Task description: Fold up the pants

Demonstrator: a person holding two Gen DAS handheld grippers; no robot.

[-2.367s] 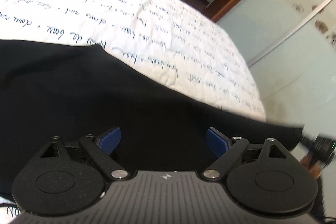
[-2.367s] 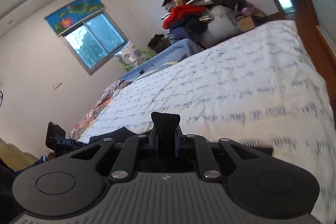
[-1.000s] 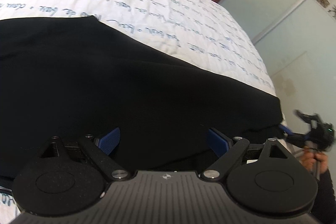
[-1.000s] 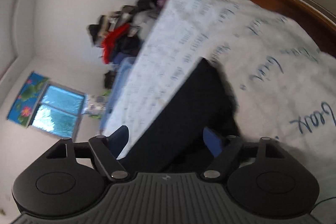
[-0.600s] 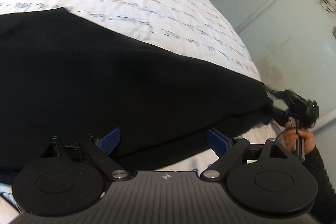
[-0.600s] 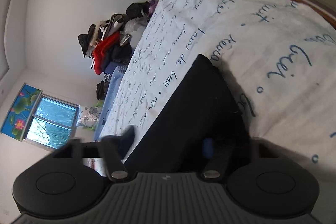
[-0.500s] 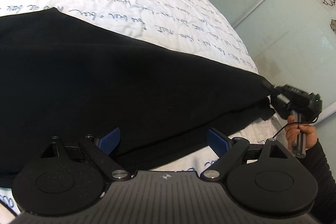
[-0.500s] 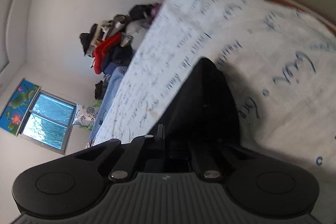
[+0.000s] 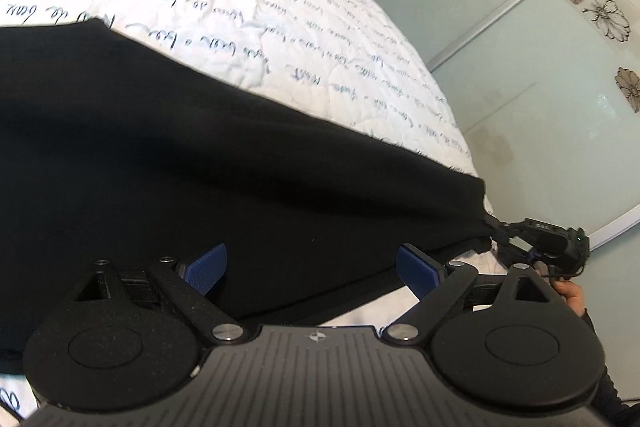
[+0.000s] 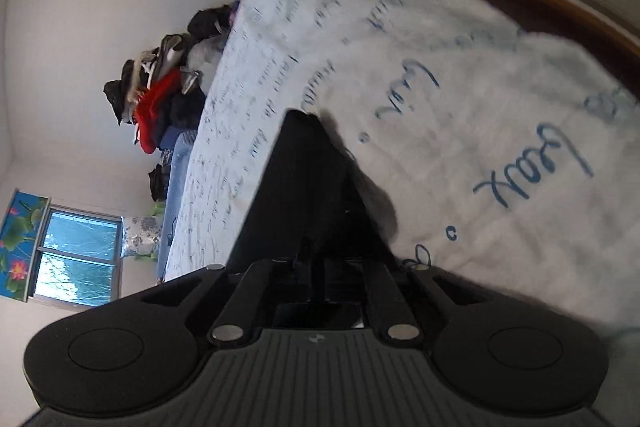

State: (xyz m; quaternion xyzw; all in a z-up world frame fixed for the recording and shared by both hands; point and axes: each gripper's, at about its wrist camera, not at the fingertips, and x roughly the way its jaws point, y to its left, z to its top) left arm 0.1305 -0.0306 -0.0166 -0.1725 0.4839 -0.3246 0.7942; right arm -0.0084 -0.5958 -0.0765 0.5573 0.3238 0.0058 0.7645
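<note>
Pants (image 9: 200, 155): black, spread flat across the bed (image 9: 280, 27), directly ahead of and beneath the left tool (image 9: 312, 267); the near hem runs just in front of its fingers.

Left tool: jaws wide apart, blue pads (image 9: 206, 263) showing on both sides, nothing between them; it hovers over the near edge of the cloth.

Right tool (image 10: 316, 267): jaws drawn together, pinched on a corner of the pants (image 10: 304, 187), which stretch away from its tips in a narrow dark strip. In the left wrist view this tool (image 9: 500, 227) sits to the far right, at the pants' end corner.

Bed cover: white quilt with blue handwriting print.

Clothes pile (image 10: 160, 99): far beyond the right tool, against the wall.

Window (image 10: 76, 259): lower left of the right tool.
</note>
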